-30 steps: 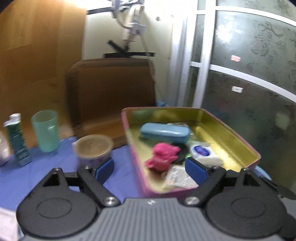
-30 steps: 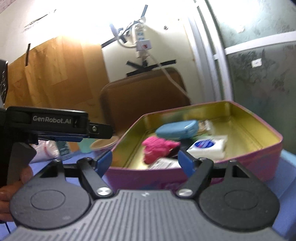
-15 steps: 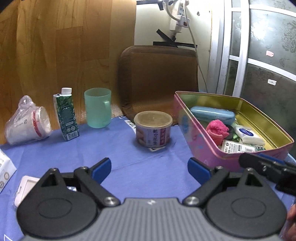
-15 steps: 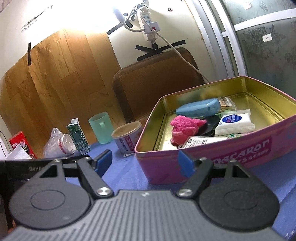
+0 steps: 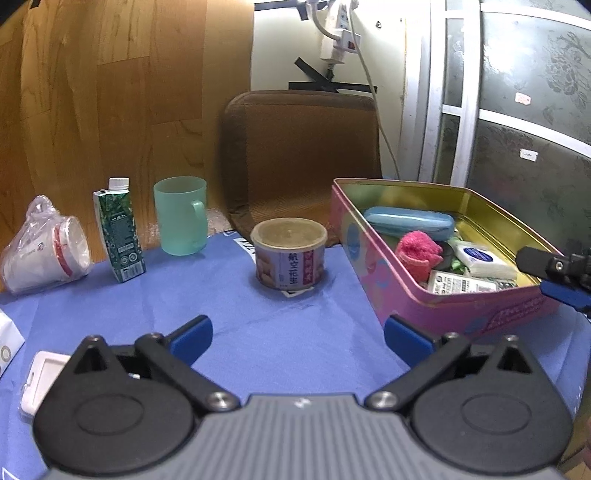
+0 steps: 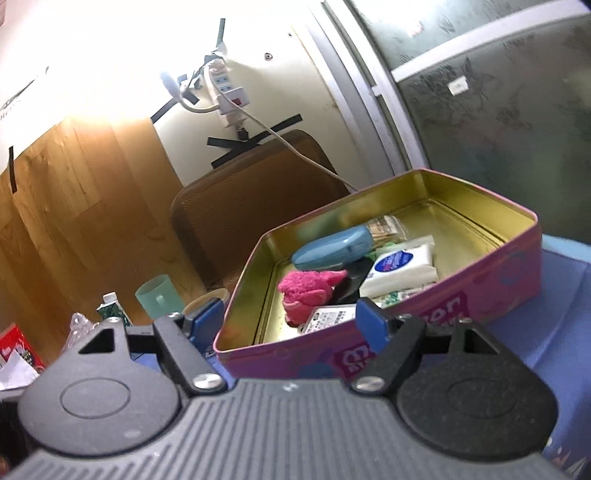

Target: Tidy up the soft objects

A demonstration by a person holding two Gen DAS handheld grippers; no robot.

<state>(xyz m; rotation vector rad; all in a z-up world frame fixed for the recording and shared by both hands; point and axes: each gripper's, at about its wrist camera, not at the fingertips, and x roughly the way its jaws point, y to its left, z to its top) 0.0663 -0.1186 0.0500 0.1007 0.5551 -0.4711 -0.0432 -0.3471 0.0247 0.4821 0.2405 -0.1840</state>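
At the bottom of the left wrist view, the left gripper [image 5: 297, 338] is opening over bare blue cloth [image 5: 221, 295] with nothing between its jaws. The right gripper [image 6: 290, 317] also stands released and empty before the pink tin [image 6: 461, 299]. In that tin, mid-frame, lies the pink fluffy cloth [image 6: 310, 288] among packets; this looks like a pause between placements, and next comes finding another soft item to fetch.

a brown padded chair back [image 5: 301, 155] is standing behind the bench's blue cloth [image 5: 229, 314]. wood-grain panelling [image 5: 103, 110] is covering the left wall; a white power strip [image 5: 338, 33] is hanging on the cream wall, black tape crossing beneath it. patterned frosted glass [image 5: 532, 122] in white frames is filling the right.
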